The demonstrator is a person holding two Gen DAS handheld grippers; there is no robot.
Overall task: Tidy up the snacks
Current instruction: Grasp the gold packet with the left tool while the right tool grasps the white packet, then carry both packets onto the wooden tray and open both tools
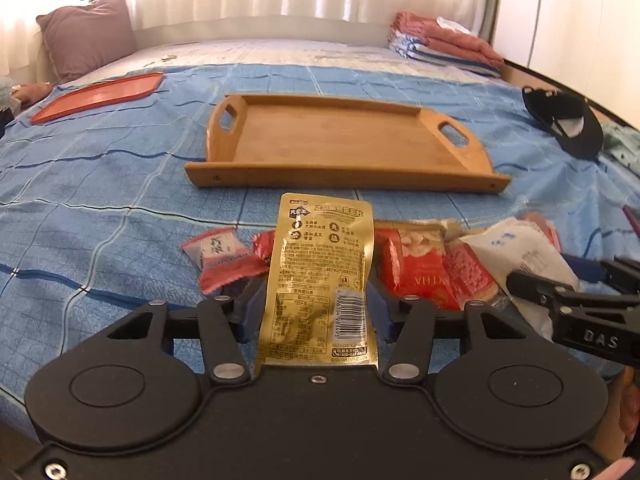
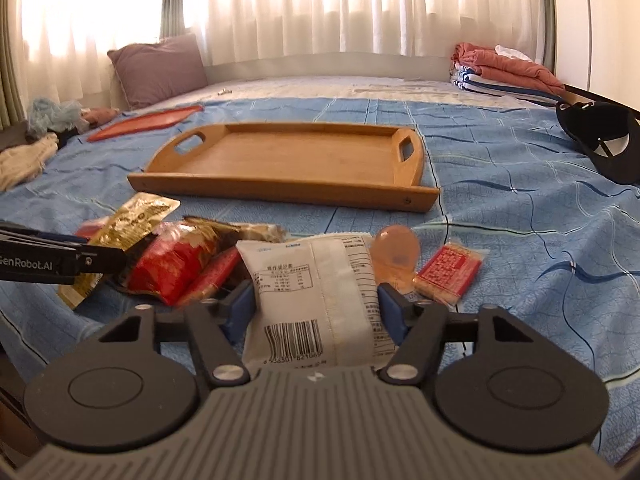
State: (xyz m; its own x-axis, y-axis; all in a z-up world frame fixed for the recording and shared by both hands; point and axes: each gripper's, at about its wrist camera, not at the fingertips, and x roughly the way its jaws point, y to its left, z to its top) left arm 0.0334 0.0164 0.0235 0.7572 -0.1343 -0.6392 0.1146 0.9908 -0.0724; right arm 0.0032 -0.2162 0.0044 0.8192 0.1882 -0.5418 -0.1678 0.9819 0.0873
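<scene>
snacks heaped on blue bedsheet (image 1: pixel 100 184), near side of wooden tray (image 1: pixel 340 140). gold packet (image 1: pixel 316 280) stands between blue pads of left gripper (image 1: pixel 314 312), pinched at both sides, top end pointing toward tray. white packet (image 2: pixel 320 300) lies between pads of right gripper (image 2: pixel 318 312), gripped, barcode end nearest camera. red packets (image 2: pixel 176 268) just left of it, jelly cup (image 2: pixel 396 256) and small red pack (image 2: pixel 448 272) just right. tray bare.
</scene>
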